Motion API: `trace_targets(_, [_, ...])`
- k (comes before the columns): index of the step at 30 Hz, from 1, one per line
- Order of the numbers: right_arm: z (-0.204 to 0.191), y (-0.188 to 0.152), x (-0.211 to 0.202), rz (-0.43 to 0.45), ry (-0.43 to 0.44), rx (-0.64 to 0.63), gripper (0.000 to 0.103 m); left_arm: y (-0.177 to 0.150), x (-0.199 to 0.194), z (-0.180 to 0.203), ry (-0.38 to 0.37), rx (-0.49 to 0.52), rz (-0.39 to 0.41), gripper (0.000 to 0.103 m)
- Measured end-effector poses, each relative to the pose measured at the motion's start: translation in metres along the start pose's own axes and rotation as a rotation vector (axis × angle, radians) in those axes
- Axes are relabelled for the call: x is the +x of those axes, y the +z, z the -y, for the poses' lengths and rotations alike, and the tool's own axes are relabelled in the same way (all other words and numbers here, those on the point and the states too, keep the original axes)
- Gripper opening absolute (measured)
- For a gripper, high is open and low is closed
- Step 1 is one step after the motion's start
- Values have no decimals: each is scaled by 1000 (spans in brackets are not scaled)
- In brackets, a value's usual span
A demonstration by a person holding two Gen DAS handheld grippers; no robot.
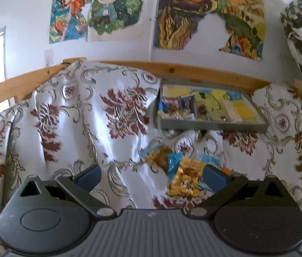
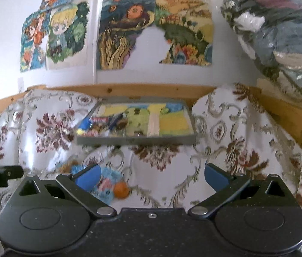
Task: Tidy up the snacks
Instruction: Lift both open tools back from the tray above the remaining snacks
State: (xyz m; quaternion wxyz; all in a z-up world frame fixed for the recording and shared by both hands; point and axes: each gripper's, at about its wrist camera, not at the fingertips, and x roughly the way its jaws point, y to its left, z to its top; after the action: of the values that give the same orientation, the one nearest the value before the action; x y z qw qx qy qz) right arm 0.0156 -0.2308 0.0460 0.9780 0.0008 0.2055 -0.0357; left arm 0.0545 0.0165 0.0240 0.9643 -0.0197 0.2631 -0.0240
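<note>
While both tools hang open and empty over the bed, the loose snacks lie in a small heap on the flowered bedspread point(image 1: 118, 111), just ahead of them. The gold packet point(image 1: 185, 178) is nearest the left tool point(image 1: 151, 177): it sits at about one o'clock from the midpoint of the fingers, just inside the right-hand finger, its long axis running roughly twelve to six with a slight lean. Beyond it, toward twelve o'clock, lie a brown-and-gold packet point(image 1: 159, 155) and a blue wrapper point(image 1: 173, 162) touching it; a paler blue one point(image 1: 209, 160) shows partly behind the finger.

From the right tool point(image 2: 151, 177), the heap lies off at ten o'clock, partly hidden by its left finger: a light blue packet point(image 2: 110, 182) and a small orange round thing point(image 2: 121, 189) beside it. So the left tool is, I judge, the better placed for the gold packet, and a short push forward with a small turn rightward should bring it between the fingers.

I count at least five wrapped snacks plus the orange piece; overlap makes the exact number uncertain. At twelve o'clock, farther up the bed against the wooden rail point(image 1: 193, 69), rests one grey tray point(image 1: 213, 126), tilted, with several packets already gathered at its left end. Two pillows flank it.
</note>
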Motion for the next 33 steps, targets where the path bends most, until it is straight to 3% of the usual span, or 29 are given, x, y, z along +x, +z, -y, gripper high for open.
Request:
trace_targets(9, [-6,-11,7,-79,24,-1,102,-5,4,2,-10,0,-44,103])
trace_targets(33, [-9,-18,23,-165,50,-5,102,-4,27,12,-33,22,-142,103])
